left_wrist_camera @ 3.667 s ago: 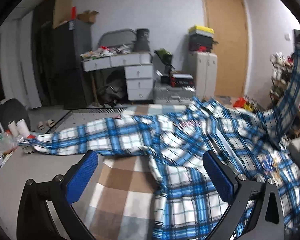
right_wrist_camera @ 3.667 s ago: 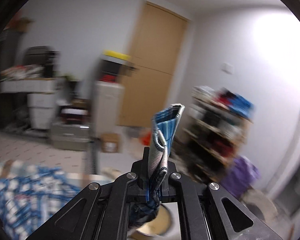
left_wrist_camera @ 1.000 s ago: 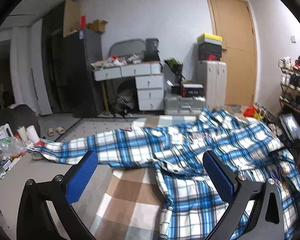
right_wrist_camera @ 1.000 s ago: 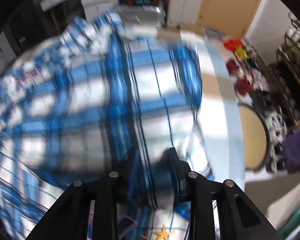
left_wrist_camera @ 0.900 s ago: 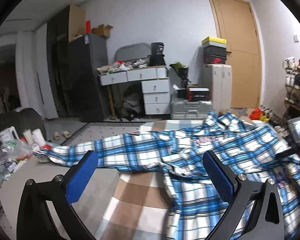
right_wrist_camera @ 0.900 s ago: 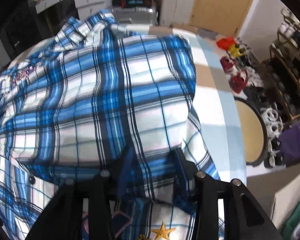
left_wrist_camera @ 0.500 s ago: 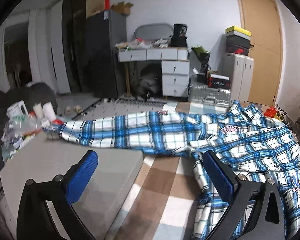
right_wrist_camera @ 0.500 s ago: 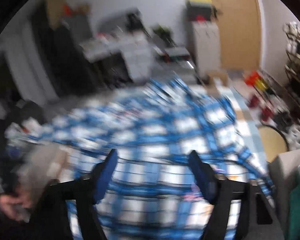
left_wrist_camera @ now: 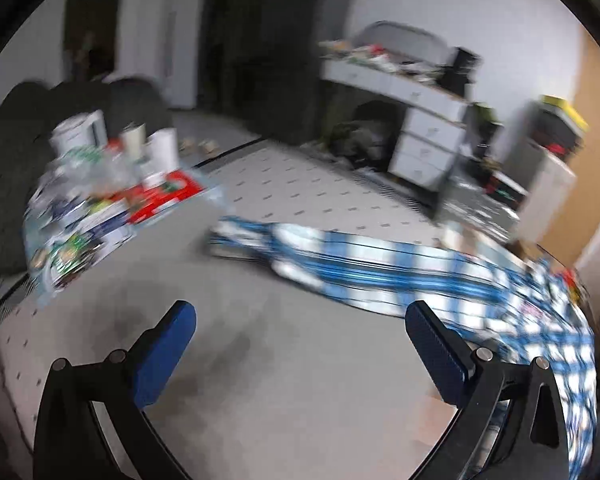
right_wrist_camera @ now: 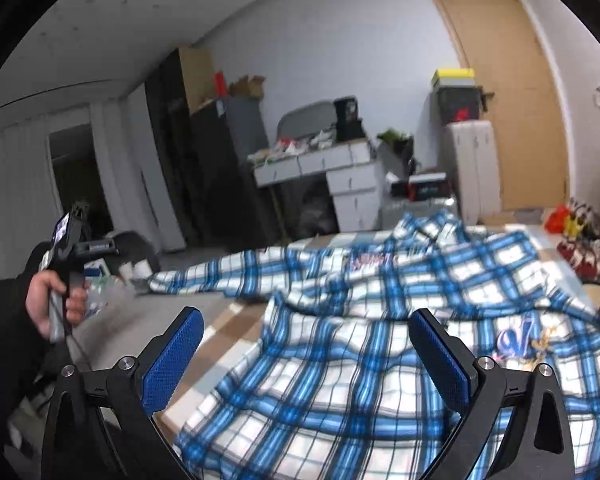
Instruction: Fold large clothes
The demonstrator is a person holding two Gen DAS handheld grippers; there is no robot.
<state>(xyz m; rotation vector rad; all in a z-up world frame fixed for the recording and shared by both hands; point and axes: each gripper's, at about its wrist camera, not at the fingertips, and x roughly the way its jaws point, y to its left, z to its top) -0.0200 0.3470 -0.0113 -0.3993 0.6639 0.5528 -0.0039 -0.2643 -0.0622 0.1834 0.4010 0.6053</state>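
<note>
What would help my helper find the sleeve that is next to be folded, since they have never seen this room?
Start at the blue plaid shirt spread over the checked blanket. Follow it left to the outstretched sleeve lying flat on the grey table. It is the only part of the shirt off the blanket.

One blue-and-white plaid shirt (right_wrist_camera: 380, 344) is seen across the lower middle and right of the right wrist frame, with one sleeve (left_wrist_camera: 340, 268) stretched toward the centre of the left wrist frame. Two grippers are counted: the right gripper (right_wrist_camera: 306, 354) and the left gripper (left_wrist_camera: 300, 354), each with two blue pads. One hand (right_wrist_camera: 50, 300) is seen at the left edge. One wooden door (right_wrist_camera: 512, 92) is counted at upper right, and three pale cups or rolls (left_wrist_camera: 162, 148), blurred, at upper left
</note>
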